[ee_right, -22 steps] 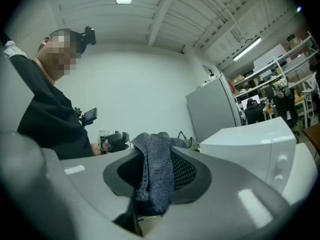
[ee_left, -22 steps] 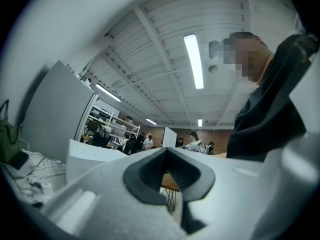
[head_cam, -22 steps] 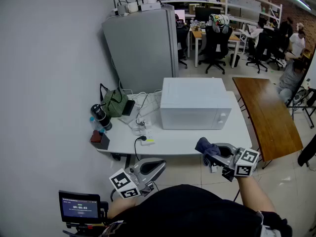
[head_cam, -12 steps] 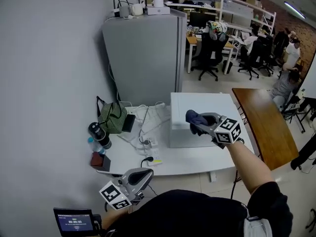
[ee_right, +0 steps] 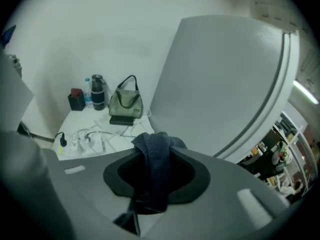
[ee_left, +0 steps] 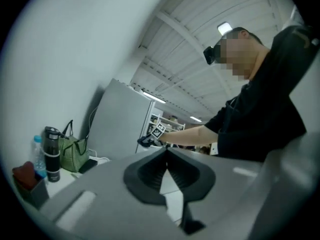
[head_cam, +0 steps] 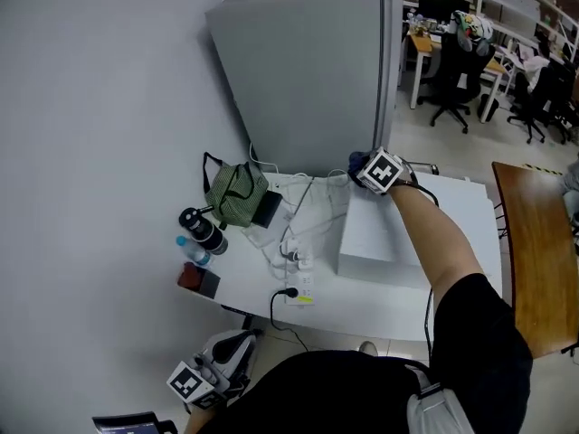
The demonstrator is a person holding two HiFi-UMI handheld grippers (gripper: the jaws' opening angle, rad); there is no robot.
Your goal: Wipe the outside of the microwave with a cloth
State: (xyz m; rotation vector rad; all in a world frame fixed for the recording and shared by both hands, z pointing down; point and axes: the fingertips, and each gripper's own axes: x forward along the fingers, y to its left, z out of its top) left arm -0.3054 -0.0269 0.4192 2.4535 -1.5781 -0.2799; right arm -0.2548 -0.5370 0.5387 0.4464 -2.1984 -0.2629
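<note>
Cloth (ee_right: 152,169) clamped in my R hand-held gripper (head_cam: 362,166) by microwave (head_cam: 366,233), frame centre; L hand-held gripper (ee_left: 166,152) closed, empty.

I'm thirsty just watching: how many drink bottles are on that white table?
2: a black flask and a clear blue-capped bottle beside it, left of the green bag. More could hide behind the bag.

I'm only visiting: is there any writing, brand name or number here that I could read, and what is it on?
None can be read.
Marker cube on the right gripper: black-and-white squares only, no letters.
Marker cube on the left gripper: the same.
Dark device at the bottom edge: cut off, nothing readable.
Water bottle label: too small to read.
</note>
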